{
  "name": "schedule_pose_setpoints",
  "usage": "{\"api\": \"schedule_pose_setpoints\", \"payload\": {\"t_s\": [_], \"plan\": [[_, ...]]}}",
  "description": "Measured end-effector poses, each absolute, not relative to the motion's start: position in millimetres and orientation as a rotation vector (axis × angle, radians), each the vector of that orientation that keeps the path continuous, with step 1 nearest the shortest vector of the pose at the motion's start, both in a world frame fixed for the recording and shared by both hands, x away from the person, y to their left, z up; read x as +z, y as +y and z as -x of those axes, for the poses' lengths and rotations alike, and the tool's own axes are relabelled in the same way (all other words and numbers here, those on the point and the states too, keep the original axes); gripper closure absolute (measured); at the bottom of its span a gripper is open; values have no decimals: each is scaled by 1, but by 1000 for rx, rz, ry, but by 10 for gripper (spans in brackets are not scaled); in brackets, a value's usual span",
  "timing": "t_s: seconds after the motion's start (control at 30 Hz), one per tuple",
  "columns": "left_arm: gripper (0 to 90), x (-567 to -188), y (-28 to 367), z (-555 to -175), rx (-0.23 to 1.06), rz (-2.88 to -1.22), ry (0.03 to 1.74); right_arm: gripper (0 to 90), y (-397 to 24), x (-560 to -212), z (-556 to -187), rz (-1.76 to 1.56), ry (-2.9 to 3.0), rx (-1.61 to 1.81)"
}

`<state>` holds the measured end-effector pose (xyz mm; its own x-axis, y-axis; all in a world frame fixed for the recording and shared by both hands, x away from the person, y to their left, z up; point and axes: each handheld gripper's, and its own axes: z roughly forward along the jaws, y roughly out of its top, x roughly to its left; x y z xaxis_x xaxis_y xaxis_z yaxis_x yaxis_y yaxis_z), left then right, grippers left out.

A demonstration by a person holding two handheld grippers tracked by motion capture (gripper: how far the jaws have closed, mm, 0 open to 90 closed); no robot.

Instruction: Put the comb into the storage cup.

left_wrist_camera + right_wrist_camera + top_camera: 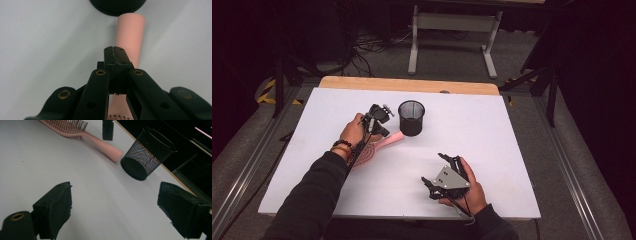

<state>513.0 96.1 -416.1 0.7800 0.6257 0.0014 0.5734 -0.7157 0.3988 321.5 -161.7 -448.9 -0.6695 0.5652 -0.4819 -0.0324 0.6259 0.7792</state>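
Here the pink plastic hairbrush (374, 149) lies flat on the smooth white tabletop (492, 150), its rounded handle tip just beside the base of the black wire-mesh cup (411, 117), which stands upright. The left gripper (115, 53) hovers over the brush handle with its 2 matte black jaws pressed together, nothing between them; the handle passes underneath, and whether the tips touch it cannot be told. From the right gripper view the brush's rows of fine bristles point upward and the cup's mesh catches light. The right gripper (115, 207) sits well apart near the table's front edge, its 2 padded jaws spread wide and empty.
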Motion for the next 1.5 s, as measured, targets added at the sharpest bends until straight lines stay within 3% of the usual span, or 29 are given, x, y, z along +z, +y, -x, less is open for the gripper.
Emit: {"api": "schedule_pose_setpoints", "payload": {"t_s": [0.1, 0.37, 0.77, 1.5], "plan": [[898, -421, 92, -517, 210, -2604, 930, 129, -163, -449, -322, -422, 2103, 1027], [898, -428, 83, -517, 116, -2668, 869, 129, -168, -448, -323, -437, 2099, 1033], [898, -418, 56, -477, 122, -2710, 623, 131, -172, -446, -324, -457, 2089, 1038], [898, -413, 57, -428, 36, -2689, 419, 133, -173, -447, -327, -469, 2096, 1027]]}}
